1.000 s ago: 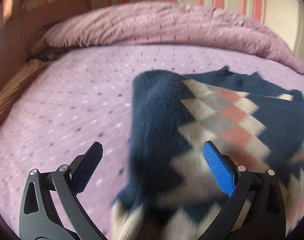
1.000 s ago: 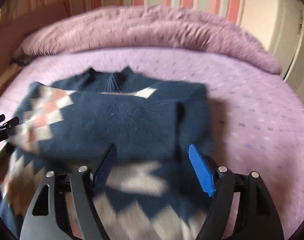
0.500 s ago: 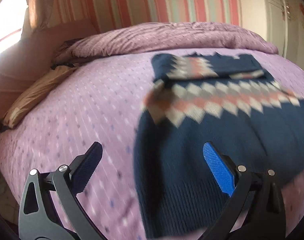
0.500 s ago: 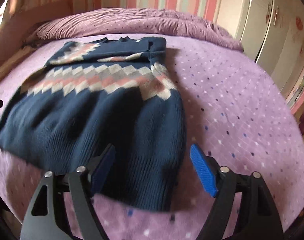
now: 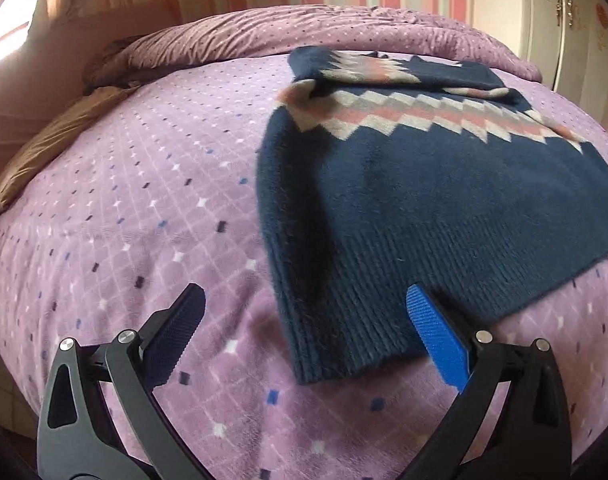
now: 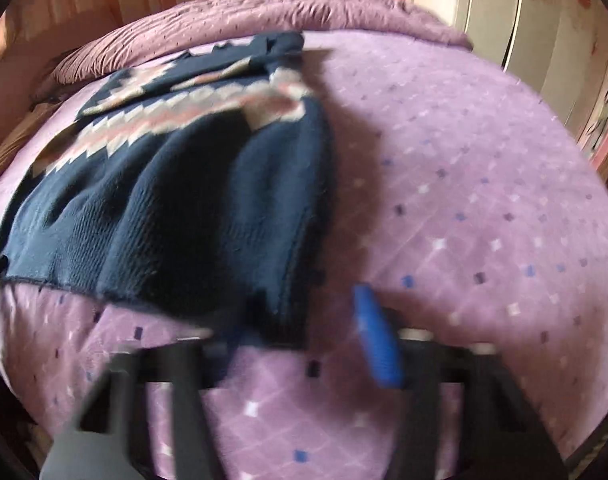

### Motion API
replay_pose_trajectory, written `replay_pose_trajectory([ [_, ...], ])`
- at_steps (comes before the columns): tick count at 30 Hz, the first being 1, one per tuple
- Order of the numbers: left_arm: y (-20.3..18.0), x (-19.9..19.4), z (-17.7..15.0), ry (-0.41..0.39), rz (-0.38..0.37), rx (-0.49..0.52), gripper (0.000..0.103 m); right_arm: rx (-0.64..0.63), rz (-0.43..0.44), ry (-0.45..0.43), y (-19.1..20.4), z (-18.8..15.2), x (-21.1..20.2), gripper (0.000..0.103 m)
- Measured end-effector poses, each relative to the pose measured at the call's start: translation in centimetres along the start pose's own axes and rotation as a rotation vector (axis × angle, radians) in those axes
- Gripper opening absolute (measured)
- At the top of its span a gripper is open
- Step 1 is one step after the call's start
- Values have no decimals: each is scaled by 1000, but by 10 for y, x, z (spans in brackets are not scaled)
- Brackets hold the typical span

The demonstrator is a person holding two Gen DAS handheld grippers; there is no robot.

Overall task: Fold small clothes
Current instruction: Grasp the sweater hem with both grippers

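Observation:
A navy knit sweater (image 5: pixel 423 200) with a pink, grey and cream zigzag band lies flat on the purple bedspread (image 5: pixel 124 220), sleeves folded in across the chest. My left gripper (image 5: pixel 307 328) is open and empty, its fingers straddling the sweater's near left hem corner. In the right wrist view the sweater (image 6: pixel 176 208) lies at left. My right gripper (image 6: pixel 296 332) is open and empty at the near right hem corner; this view is motion-blurred.
A rolled purple duvet (image 5: pixel 304 28) lies along the bed's far side. A tan pillow (image 5: pixel 52 140) sits at the left edge. Striped wall and a white wardrobe (image 5: pixel 563 20) stand behind. The bed's near edge drops off just below both grippers.
Both grippers have pulled back from over the sweater's chest to its hem at the near edge of the bed. The sweater now lies with sleeves folded in.

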State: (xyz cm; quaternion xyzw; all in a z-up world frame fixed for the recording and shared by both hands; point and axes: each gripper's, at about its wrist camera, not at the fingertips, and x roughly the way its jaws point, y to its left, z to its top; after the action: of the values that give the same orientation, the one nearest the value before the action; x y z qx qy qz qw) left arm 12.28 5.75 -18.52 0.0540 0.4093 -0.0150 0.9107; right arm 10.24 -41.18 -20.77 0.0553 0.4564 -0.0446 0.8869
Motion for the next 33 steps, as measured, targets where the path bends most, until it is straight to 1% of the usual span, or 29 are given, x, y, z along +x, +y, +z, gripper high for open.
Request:
replay_pose_trajectory([
  [1, -2, 0, 0, -1, -7, 0, 100, 16, 13, 2, 1, 1, 1, 31],
  [2, -5, 0, -1, 4, -24, -3, 100, 20, 18, 5, 4, 0, 1, 25],
  [5, -9, -1, -2, 11, -33, -24, 100, 28, 38, 6, 12, 0, 2, 11],
  [6, -9, 0, -2, 15, -37, -36, 100, 26, 44, 9, 15, -1, 2, 9],
  [9, -9, 1, -5, 32, -49, -74, 100, 56, 53, 1, 9, 2, 1, 8],
  [13, -11, 2, -8, 30, -44, -69, 100, 83, 9, -9, -3, 0, 0, 7],
  [15, -13, 6, -10, 33, -32, -55, 100, 71, 0, -9, -4, -1, 2, 7],
  [18, -9, 9, -10, 45, -44, -97, 100, 45, -17, -6, -1, -2, 5, 7],
  [22, -10, 11, -8, 47, -55, -125, 100, 51, -7, 0, -3, -1, 4, 8],
  [24, -11, 11, -7, 41, -65, -131, 97, 44, -5, 2, -2, -1, 4, 8],
  [25, -14, 10, -7, 38, -89, -127, 83, 42, -5, 2, -2, -1, 5, 8],
  [26, -18, 10, -5, 36, -92, -114, 71, 42, -5, 4, -2, 0, 5, 8],
  [27, -23, 8, -3, 31, -89, -94, 62, 41, -6, 5, -1, 0, 5, 8],
  [28, -28, 7, -2, 28, -96, -79, 43, 41, -7, 7, -1, 0, 5, 8],
  [29, -32, 6, 1, 28, -87, -70, 30, 43, -8, 7, -1, 0, 5, 8],
  [30, -32, 6, 3, 30, -82, -78, 20, 43, -9, 8, -1, 1, 5, 8],
  [33, -25, 4, 8, 40, -88, -147, 15, 52, -8, 7, 0, 1, 4, 9],
])
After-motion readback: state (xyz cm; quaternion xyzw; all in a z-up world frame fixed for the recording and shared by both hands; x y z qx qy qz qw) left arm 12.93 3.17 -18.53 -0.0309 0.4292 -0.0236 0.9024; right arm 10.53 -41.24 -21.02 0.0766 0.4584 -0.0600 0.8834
